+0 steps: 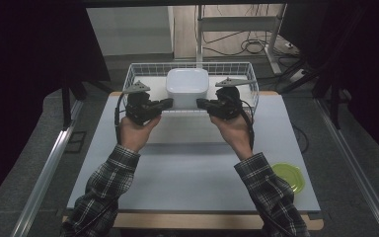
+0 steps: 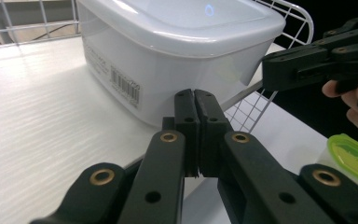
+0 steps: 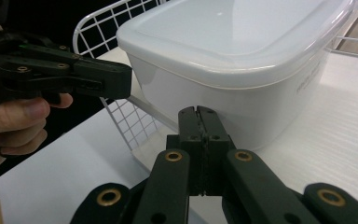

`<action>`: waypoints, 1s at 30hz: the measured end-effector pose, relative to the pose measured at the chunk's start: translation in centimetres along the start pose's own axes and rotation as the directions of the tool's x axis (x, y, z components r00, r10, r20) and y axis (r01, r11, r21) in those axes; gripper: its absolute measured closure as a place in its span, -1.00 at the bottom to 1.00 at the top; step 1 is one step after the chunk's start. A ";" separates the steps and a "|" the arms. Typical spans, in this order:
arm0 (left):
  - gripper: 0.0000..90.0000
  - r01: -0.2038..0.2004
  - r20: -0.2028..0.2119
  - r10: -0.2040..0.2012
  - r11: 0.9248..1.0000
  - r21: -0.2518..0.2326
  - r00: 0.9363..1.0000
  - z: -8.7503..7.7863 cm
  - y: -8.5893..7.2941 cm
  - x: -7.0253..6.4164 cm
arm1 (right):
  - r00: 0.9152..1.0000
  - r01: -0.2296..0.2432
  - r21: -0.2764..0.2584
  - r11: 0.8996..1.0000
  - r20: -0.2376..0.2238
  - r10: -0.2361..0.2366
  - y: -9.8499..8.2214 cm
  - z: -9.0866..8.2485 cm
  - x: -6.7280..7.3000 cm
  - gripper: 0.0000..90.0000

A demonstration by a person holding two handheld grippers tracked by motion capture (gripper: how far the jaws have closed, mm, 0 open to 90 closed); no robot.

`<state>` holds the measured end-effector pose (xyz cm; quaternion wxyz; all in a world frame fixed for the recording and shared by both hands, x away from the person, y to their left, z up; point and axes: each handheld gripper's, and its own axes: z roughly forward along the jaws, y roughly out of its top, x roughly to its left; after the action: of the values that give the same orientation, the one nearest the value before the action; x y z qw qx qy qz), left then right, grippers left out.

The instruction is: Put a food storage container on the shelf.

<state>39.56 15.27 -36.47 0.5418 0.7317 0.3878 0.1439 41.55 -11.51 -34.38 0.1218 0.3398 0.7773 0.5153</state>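
Jaws clenched on both: left gripper (image 1: 167, 102) and right gripper (image 1: 202, 102) seemingly pinch the basket (image 1: 143, 69) rim, flanking the white box (image 1: 187, 85).

Obstacles: white lidded container (image 1: 187, 86) directly ahead of both closed grippers, left gripper (image 1: 167, 103) and right gripper (image 1: 202, 103) just apart across its near face; wire basket (image 1: 137, 70) walled the far side and flanks. Free room: open tabletop (image 1: 187, 163) behind the grippers; green lid (image 1: 290, 177) lay well behind the right one
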 end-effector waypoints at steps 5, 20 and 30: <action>0.98 -0.008 -0.010 0.008 1.000 0.004 1.000 0.4 0.3 -0.1 | 1.000 -0.002 0.000 1.000 0.013 0.002 0.2 0.2 -0.2 0.99; 0.77 -0.030 -0.007 0.030 0.999 0.012 1.000 0.1 0.0 -0.9 | 1.000 0.005 -0.013 1.000 0.000 -0.005 -0.2 -0.2 0.1 0.86; 0.09 -0.105 -0.028 0.107 0.993 0.050 0.994 -1.2 -1.3 -2.8 | 0.999 0.042 -0.002 0.999 -0.002 -0.042 -1.9 -1.3 1.3 0.37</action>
<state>36.43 14.22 -36.61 0.5093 0.7619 0.3601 0.1744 39.16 -12.05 -35.30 0.1320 0.3229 0.7839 0.5137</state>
